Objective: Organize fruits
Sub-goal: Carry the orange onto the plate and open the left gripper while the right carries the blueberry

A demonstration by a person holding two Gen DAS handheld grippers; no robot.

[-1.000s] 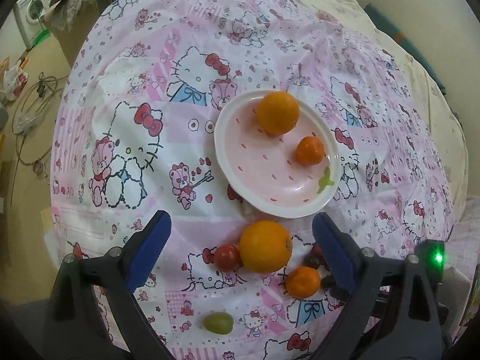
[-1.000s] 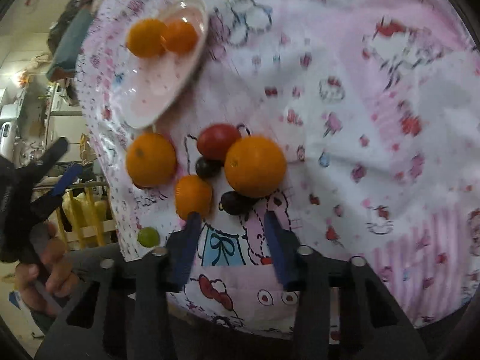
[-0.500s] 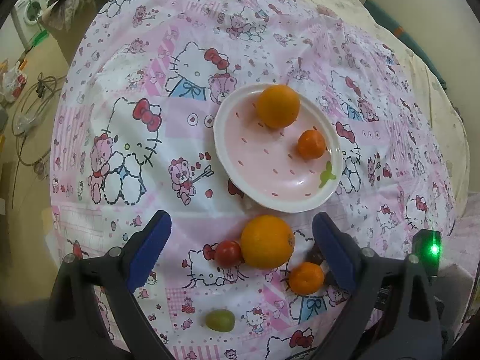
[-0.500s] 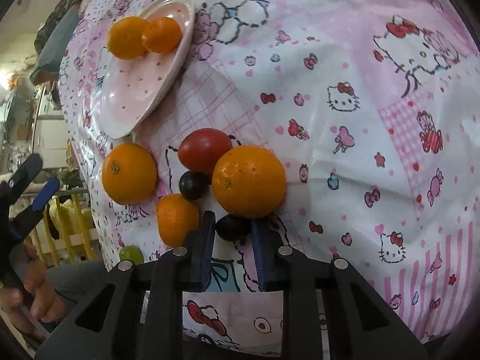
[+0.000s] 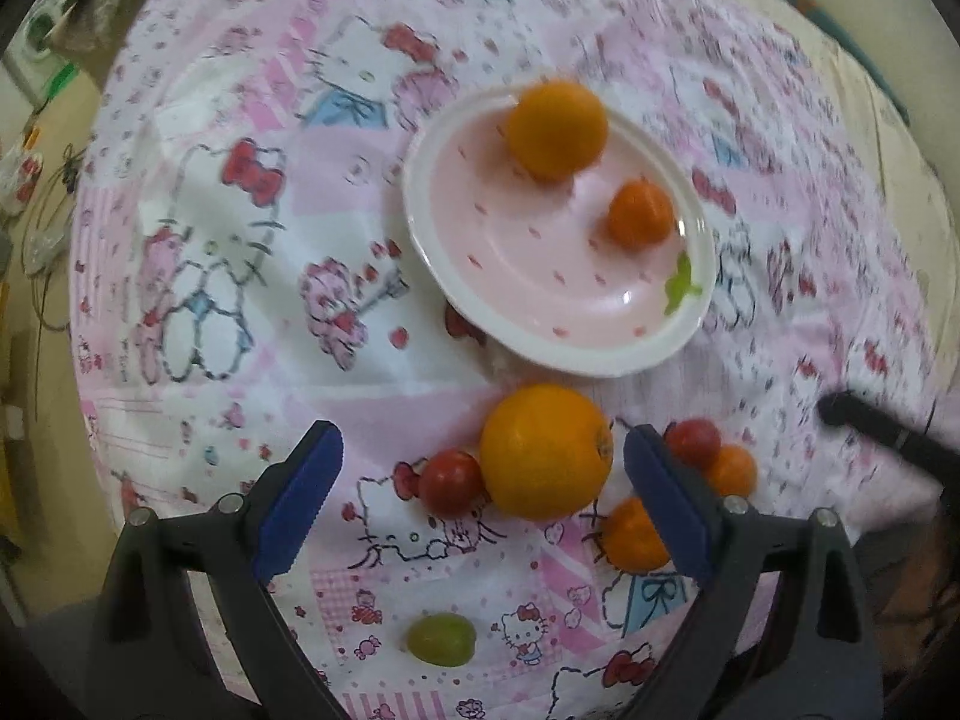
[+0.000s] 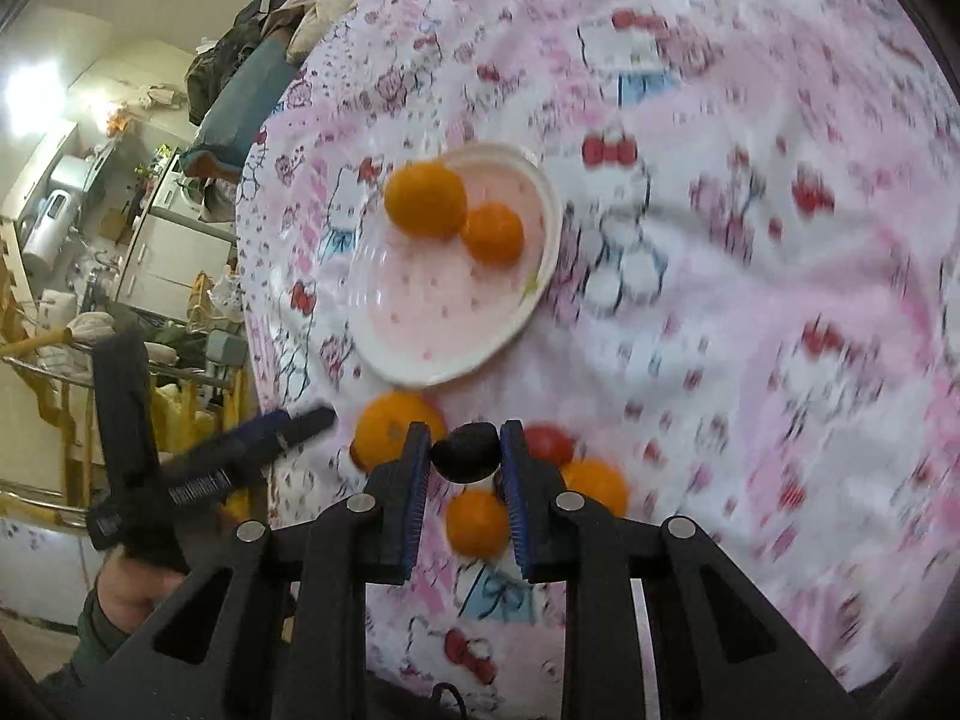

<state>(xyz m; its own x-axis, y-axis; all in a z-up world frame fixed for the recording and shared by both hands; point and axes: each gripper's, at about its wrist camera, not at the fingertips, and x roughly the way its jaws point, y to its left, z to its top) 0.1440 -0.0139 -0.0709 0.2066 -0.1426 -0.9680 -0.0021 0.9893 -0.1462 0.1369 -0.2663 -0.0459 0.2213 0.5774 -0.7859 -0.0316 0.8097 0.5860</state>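
The right gripper (image 6: 465, 459) holds a small dark fruit (image 6: 467, 452) between its blue pads, which are closed narrow on it near the tips; the fruit looks a little longer across the pads than along them. It hangs above the cloth (image 6: 720, 312), on the near side of the plate (image 6: 543, 192). From the fruit, the plate lies ahead along the fingers and slightly to the left, and the bare pink part of the plate is the part closest to the fruit; an orange (image 6: 425, 198) and a mandarin (image 6: 493, 233) sit at the far rim. So I judge the coming move is a short carry forward over the near rim. The left gripper (image 5: 480, 501) has its pads wide apart and empty, over a big orange (image 5: 543, 451) just in front of the plate (image 5: 420, 222), with a tomato (image 5: 450, 482) touching this orange.
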